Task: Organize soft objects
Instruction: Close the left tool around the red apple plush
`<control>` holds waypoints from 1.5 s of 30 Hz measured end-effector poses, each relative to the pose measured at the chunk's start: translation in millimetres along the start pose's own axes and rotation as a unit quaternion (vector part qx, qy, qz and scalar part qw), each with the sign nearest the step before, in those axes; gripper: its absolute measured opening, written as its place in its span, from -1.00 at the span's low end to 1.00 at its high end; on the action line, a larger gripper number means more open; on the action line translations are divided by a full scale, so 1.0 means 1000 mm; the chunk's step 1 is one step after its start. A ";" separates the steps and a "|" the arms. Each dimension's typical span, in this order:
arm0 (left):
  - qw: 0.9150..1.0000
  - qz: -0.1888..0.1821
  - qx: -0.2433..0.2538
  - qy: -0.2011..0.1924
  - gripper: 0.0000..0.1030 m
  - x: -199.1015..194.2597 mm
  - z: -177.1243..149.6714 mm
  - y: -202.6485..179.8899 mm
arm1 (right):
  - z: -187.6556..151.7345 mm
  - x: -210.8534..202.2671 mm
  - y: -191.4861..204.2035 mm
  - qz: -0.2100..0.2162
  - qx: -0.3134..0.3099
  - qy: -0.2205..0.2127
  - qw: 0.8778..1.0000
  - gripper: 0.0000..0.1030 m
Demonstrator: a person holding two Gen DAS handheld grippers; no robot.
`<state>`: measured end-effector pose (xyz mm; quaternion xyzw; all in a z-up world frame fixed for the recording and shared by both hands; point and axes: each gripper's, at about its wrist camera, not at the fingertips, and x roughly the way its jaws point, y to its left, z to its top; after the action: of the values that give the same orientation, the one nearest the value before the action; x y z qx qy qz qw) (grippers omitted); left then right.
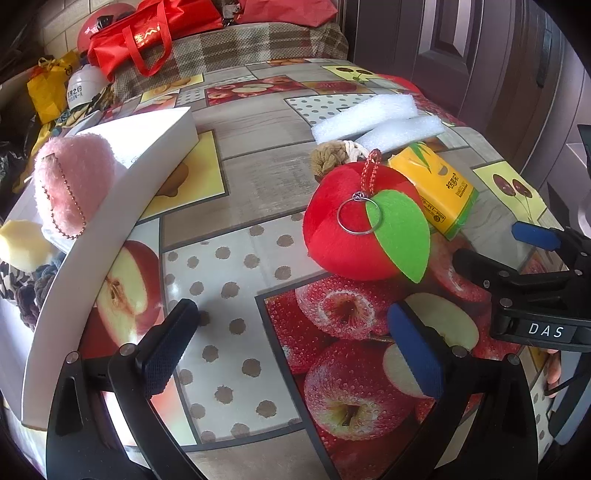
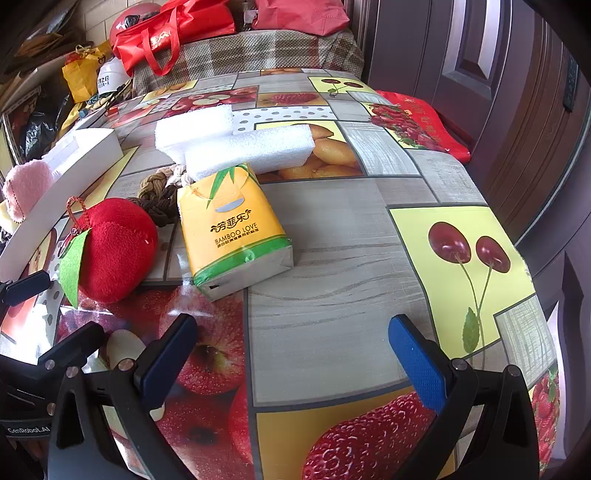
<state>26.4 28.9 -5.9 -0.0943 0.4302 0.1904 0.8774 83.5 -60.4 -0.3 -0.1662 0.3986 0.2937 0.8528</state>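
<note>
A red plush apple (image 1: 351, 225) with a green leaf and key ring lies on the table; it also shows in the right wrist view (image 2: 114, 247). Beside it lie a yellow tissue pack (image 1: 436, 188) (image 2: 232, 232), two white foam blocks (image 1: 369, 114) (image 2: 251, 151) and a knotted rope toy (image 1: 328, 157) (image 2: 159, 195). A white box (image 1: 110, 206) at the left holds a pink plush (image 1: 74, 181) and other soft items. My left gripper (image 1: 291, 347) is open and empty, short of the apple. My right gripper (image 2: 291, 358) is open and empty, short of the tissue pack.
The table wears a fruit-print cloth (image 2: 332, 295). Red bags (image 1: 147, 33) sit on a checked seat behind it. Dark wooden doors (image 2: 480, 74) stand to the right. The right gripper's fingers (image 1: 535, 236) show at the right of the left wrist view.
</note>
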 end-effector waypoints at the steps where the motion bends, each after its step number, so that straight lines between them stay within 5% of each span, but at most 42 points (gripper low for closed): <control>1: 1.000 0.000 0.000 0.000 1.00 0.000 0.000 0.000 | 0.000 0.000 0.000 0.000 0.000 0.000 1.000 1.00; 28: 0.999 -0.026 0.037 -0.001 0.99 0.012 0.015 -0.010 | 0.002 0.003 -0.005 0.023 -0.024 -0.005 0.999 1.00; 40: 0.991 -0.100 0.086 -0.013 0.99 0.010 0.020 -0.013 | 0.001 0.003 -0.007 0.036 -0.021 -0.005 0.999 1.00; 45: 0.991 -0.121 0.060 -0.021 0.99 0.011 0.027 -0.007 | 0.001 0.003 -0.007 0.035 -0.020 -0.005 0.999 1.00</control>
<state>54.8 33.7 1.7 -0.0891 0.4078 0.0583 0.9068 89.9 -64.0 -1.5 -0.1676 0.3936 0.3321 0.8406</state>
